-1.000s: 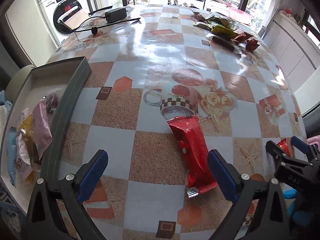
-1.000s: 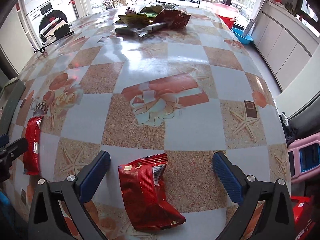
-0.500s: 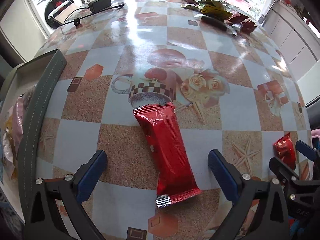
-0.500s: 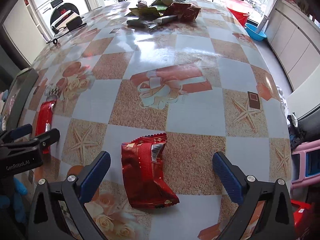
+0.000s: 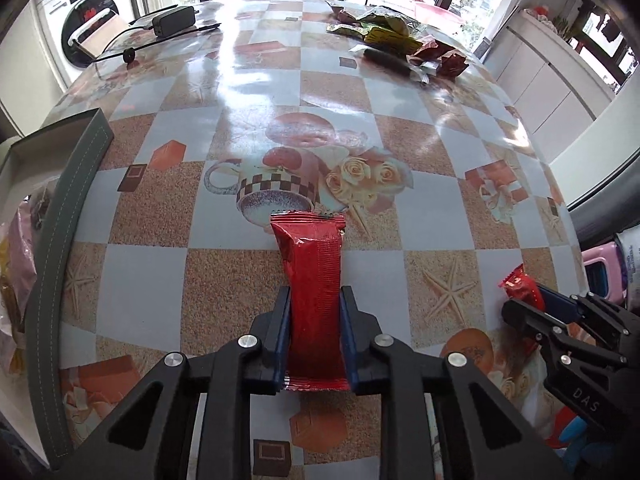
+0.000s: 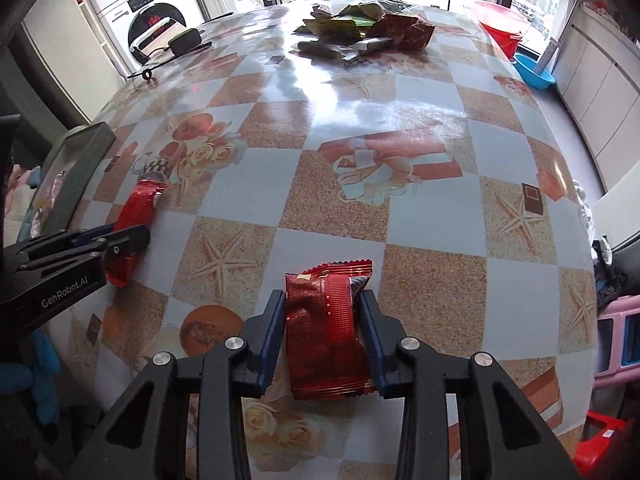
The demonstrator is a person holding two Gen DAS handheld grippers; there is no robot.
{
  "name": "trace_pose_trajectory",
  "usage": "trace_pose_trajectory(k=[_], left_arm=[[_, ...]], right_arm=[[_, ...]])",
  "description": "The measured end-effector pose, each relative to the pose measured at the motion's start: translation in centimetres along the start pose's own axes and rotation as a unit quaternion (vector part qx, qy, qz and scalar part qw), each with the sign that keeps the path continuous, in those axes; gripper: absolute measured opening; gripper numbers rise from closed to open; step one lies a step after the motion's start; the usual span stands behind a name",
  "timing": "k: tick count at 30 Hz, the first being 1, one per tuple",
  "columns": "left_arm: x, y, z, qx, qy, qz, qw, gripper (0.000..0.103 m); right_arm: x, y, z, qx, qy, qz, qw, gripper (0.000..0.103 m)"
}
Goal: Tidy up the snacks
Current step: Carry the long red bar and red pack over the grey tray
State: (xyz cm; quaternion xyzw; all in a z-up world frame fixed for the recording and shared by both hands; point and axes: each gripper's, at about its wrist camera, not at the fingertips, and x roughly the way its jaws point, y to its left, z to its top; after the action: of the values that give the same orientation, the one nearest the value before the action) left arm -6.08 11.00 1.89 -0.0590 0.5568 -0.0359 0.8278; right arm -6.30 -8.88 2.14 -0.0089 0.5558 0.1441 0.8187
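Both sets of jaws, wide apart a second ago, have come in onto their packets. Left hand-held gripper (image 5: pixel 314 334) — blue pads pressed flat against the sides of the long red snack bar (image 5: pixel 314 280), clamped on its near half; the far end of the wrapper reaches out over the printed teacup on the table (image 5: pixel 240 80). Right hand-held gripper (image 6: pixel 322 334) — jaws closing on the short red snack pack (image 6: pixel 326 332), pads already against both its sides, wrapper crumpled between them, serrated far edge sticking out past the fingertips.

Outward from there:
- The two grippers sit side by side near the table's near edge; each shows at the margin of the other's view with its red packet.
- Grey tray (image 5: pixel 68 216) along the left edge of the table, with pink and yellow packets inside it.
- Heap of loose snacks (image 6: pixel 360 28) at the far end of the table, green, yellow and red wrappers piled together.
- Black power adapter (image 5: pixel 174 20) with its cable at the far left.
- Washing machine (image 5: pixel 88 20) beyond the table's far left corner.
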Motion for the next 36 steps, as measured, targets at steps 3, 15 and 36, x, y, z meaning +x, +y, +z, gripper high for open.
trace_pose_trajectory(k=[3,15,36], left_arm=[[-0.3,0.1,-0.6,0.007,-0.003,0.006,0.9999,0.024],[-0.3,-0.1,-1.3,0.04,-0.004,0.043,0.9982,0.026],[0.1,-0.3,-1.2,0.047,-0.004,0.064,0.9969,0.048]], right_arm=[[-0.4,0.8,0.1,-0.005,-0.003,0.01,1.0,0.036],[0.4,1.3,0.7,-0.014,0.013,-0.003,1.0,0.037],[1.3,0.9,-0.2,-0.039,0.029,-0.044,0.998,0.078]])
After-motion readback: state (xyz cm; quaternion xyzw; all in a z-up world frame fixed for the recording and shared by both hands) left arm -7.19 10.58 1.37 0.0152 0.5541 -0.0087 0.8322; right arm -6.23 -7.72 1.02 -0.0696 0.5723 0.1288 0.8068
